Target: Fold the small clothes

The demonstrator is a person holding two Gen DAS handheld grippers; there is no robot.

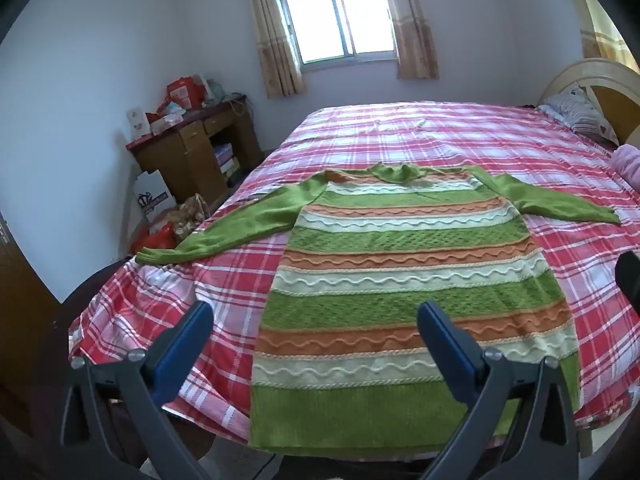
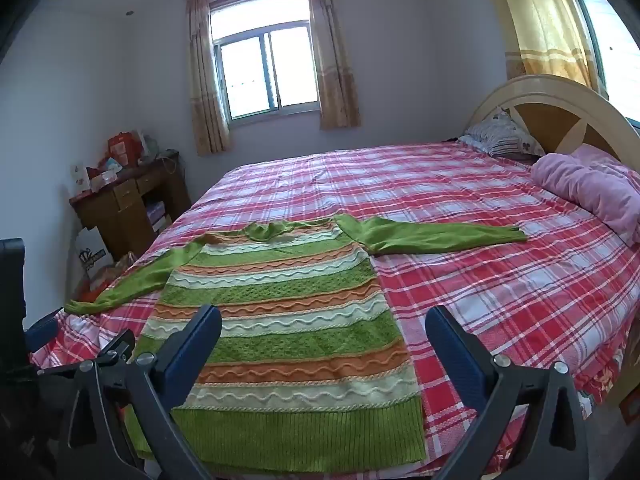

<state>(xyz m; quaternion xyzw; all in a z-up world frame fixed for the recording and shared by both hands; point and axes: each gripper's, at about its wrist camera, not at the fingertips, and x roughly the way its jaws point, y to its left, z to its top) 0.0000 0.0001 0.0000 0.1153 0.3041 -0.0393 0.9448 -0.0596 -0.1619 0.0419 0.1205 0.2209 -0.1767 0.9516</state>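
Left wrist view: your left gripper (image 1: 316, 312) hangs tilted down over the foot of the bed (image 1: 460, 136), tongs spread wide with nothing between them, above the hem of the striped sweater (image 1: 400, 280). The sweater lies flat on the red plaid cover, both green sleeves out, its hem at the bed's near edge and its left cuff at the side edge. Broad bare cover stretches beyond toward the pillow (image 1: 580, 114). A white bag (image 1: 154, 196) beside the desk (image 1: 196, 148) bears print too small to read. Your right gripper (image 2: 324, 320) is likewise agape and empty, over the sweater's right edge.
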